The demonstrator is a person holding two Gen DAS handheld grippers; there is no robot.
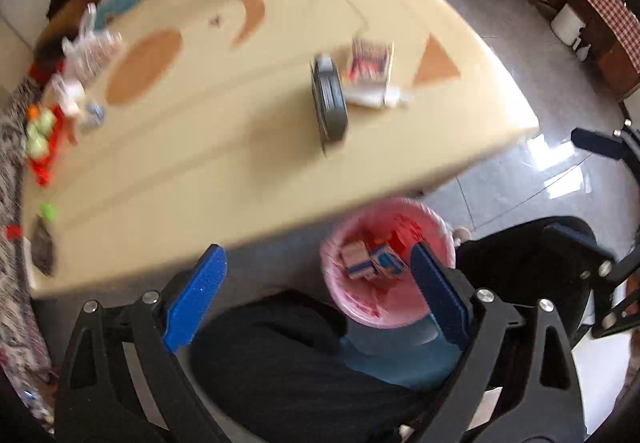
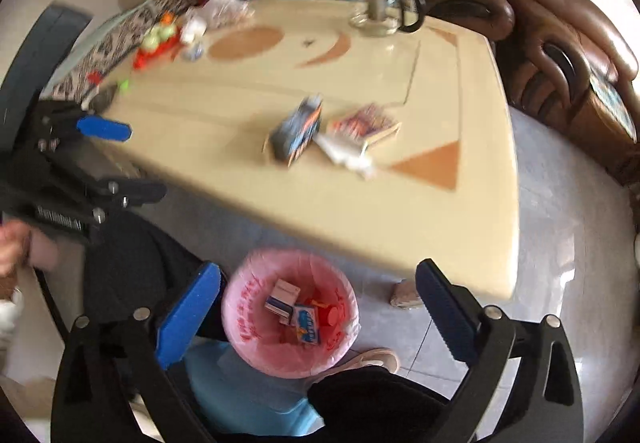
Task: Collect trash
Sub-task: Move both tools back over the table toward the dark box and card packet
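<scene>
Both grippers empty, fingers spread wide: left gripper (image 1: 316, 291), right gripper (image 2: 320, 317). Bin (image 2: 291, 313) on the floor beside the table (image 2: 400, 211), pink liner with red print, too blurred to read; small cartons (image 2: 298, 309) inside. Dark box (image 2: 298, 133) and packet (image 2: 366, 125) remain on the tabletop.

The bin (image 2: 290, 313) stands on the floor (image 2: 560, 283) before the near edge of the table (image 2: 400, 211), with small boxes (image 2: 296, 309) inside. On the table, a carton (image 2: 298, 131) lies left of a packet (image 2: 366, 127). A jug (image 2: 380, 7) stands at the far edge.
</scene>
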